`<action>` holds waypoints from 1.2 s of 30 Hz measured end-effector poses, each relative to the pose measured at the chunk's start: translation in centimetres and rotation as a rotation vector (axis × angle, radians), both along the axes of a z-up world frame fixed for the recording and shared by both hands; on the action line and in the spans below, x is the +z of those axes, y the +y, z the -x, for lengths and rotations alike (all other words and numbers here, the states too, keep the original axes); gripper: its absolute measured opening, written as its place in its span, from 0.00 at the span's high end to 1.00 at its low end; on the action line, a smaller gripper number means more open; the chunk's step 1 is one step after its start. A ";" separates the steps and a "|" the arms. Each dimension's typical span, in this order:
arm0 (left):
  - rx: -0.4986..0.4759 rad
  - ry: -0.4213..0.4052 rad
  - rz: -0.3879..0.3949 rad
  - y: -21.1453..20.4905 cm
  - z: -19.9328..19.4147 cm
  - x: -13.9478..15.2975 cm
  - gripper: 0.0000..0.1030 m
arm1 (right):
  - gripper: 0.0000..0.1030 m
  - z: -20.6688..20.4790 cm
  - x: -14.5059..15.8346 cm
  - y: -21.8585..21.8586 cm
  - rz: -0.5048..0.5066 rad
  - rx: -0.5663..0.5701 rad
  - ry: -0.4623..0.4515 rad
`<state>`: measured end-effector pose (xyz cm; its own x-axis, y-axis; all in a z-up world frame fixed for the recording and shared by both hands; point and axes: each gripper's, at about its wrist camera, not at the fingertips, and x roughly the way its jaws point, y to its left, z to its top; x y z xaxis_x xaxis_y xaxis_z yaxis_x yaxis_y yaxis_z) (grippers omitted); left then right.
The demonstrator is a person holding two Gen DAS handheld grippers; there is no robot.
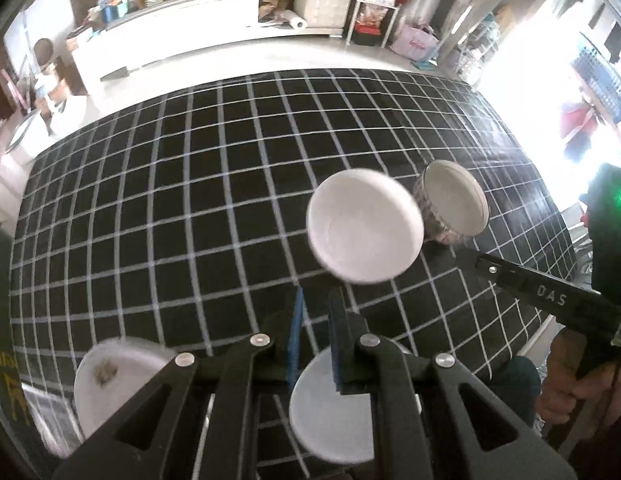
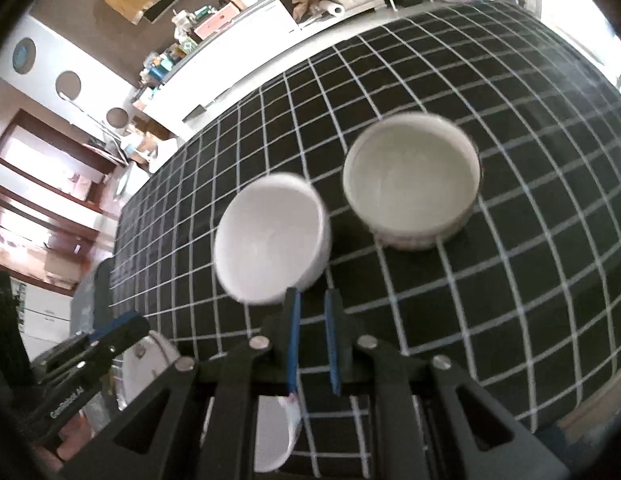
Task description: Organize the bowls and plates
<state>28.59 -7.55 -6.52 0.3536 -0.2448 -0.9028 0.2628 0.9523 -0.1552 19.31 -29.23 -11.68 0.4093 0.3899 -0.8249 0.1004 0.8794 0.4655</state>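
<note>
A plain white bowl stands on the black checked tablecloth. A wider patterned bowl stands just to its right. My left gripper is shut and empty, short of the white bowl. It hovers over two white plates at the near edge. My right gripper is shut with nothing between its pads. Its tips are just in front of the white bowl's near rim and apart from it. Both bowls look blurred.
The two plates also show low in the right wrist view. A hand holds the right gripper's handle. Beyond the table's far edge runs a cluttered white counter with shelves.
</note>
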 end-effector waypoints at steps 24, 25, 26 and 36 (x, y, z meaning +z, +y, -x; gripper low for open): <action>-0.028 0.130 -0.007 -1.8 -8.1 -7.0 0.91 | 0.84 -3.7 -3.7 1.1 0.075 0.026 0.042; -0.033 0.126 -0.011 -1.7 -8.0 -7.0 0.91 | 0.84 -3.5 -3.6 1.3 0.078 0.024 0.039; -0.036 0.119 -0.017 -1.6 -7.9 -7.2 0.91 | 0.84 -3.3 -3.6 1.5 0.083 0.022 0.035; -0.051 0.114 -0.076 0.0 -6.3 -8.0 0.91 | 0.83 -1.2 -3.7 3.0 0.057 0.011 0.008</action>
<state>34.85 -7.59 -14.55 0.2363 -0.1887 -0.9532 0.2956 0.9484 -0.1145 20.50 -26.25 -15.42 0.3986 0.3468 -0.8491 0.0940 0.9054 0.4139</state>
